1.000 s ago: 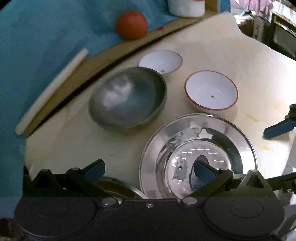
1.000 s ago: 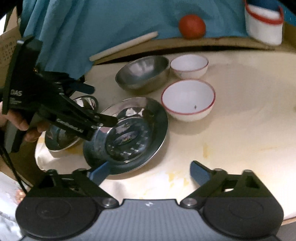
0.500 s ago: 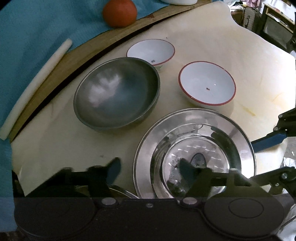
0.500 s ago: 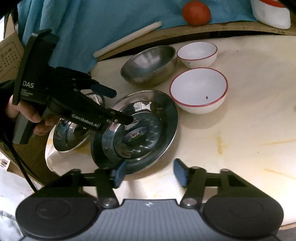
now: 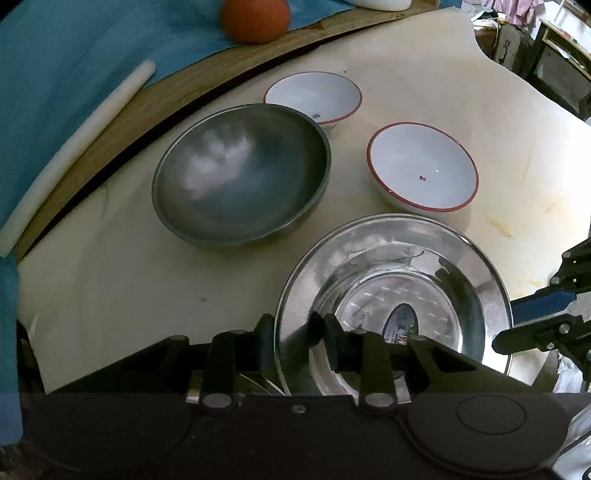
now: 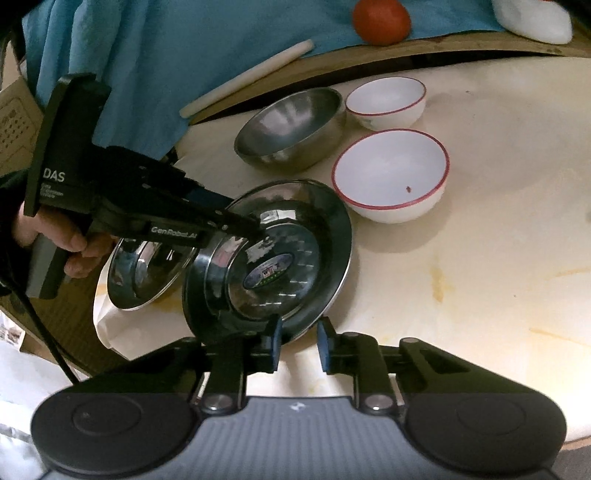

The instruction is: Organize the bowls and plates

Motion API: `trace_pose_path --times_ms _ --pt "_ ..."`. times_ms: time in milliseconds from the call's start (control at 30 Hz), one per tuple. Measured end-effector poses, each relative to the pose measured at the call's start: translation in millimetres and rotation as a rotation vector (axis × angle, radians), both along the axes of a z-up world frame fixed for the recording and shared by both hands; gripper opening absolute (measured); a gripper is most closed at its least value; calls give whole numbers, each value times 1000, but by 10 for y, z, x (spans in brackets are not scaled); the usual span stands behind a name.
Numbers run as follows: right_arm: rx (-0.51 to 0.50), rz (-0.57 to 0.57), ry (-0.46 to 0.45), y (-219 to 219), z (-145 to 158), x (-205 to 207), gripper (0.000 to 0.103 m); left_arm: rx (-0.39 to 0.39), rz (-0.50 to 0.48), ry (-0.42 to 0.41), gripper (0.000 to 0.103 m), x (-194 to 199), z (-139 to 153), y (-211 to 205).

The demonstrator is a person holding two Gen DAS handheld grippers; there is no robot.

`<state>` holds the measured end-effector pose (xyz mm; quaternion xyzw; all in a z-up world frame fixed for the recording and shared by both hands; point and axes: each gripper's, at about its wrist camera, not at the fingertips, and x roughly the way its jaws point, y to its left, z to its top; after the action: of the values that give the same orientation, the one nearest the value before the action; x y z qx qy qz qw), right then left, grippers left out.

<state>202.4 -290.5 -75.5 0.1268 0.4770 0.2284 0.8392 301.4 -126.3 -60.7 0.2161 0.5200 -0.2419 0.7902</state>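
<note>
Left wrist view
- Left gripper (image 5: 295,341): we see its jaws, which have just been closing, straddle the near-left rim of the steel plate (image 5: 476,258); whether they are clenched on it we cannot tell here.
- Steel plate: at 5 o'clock on the counter (image 5: 110,295), a printed sticker on its middle.
- Right gripper (image 5: 517,321): enters at 3 o'clock, its blue pad at the plate's right rim.
- Steel bowl (image 5: 240,177): at 11 o'clock from the plate, upright.
- Near white bowl (image 5: 423,166): red-rimmed, at 12 o'clock from the plate, just beside it.
- Far white bowl (image 5: 314,96): behind the steel bowl, touching or nearly so.
- Tomato (image 5: 255,18): at 12 o'clock on the blue cloth (image 5: 55,74), with a white rod (image 5: 74,147) at 10 o'clock.

Right wrist view
- Right gripper (image 6: 297,347): its jaws have just been closing and flank the plate's (image 6: 332,236) near rim; we cannot tell if the pads press it.
- Left gripper (image 6: 255,225): held by a hand (image 6: 70,240) at 9 o'clock, its jaws grasping the plate's left rim, which is tilted up.
- Second steel plate (image 6: 147,269): at 8 o'clock, beside the first.
</note>
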Motion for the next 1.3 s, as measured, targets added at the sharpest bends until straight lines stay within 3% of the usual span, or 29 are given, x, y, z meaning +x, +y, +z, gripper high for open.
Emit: trace_pose_path --times_ms 500,667,1067,1300 --pt "54 -114 42 -250 82 -101 11 -79 149 25 27 -201 154 -8" --pt "58 -123 34 -278 134 -100 9 -131 209 -16 25 -312 329 99" --pt "45 -29 -30 -71 367 131 7 -228 438 -91 25 -450 614 536" --pt "70 69 -54 102 511 427 6 -244 607 -133 25 -520 773 869"
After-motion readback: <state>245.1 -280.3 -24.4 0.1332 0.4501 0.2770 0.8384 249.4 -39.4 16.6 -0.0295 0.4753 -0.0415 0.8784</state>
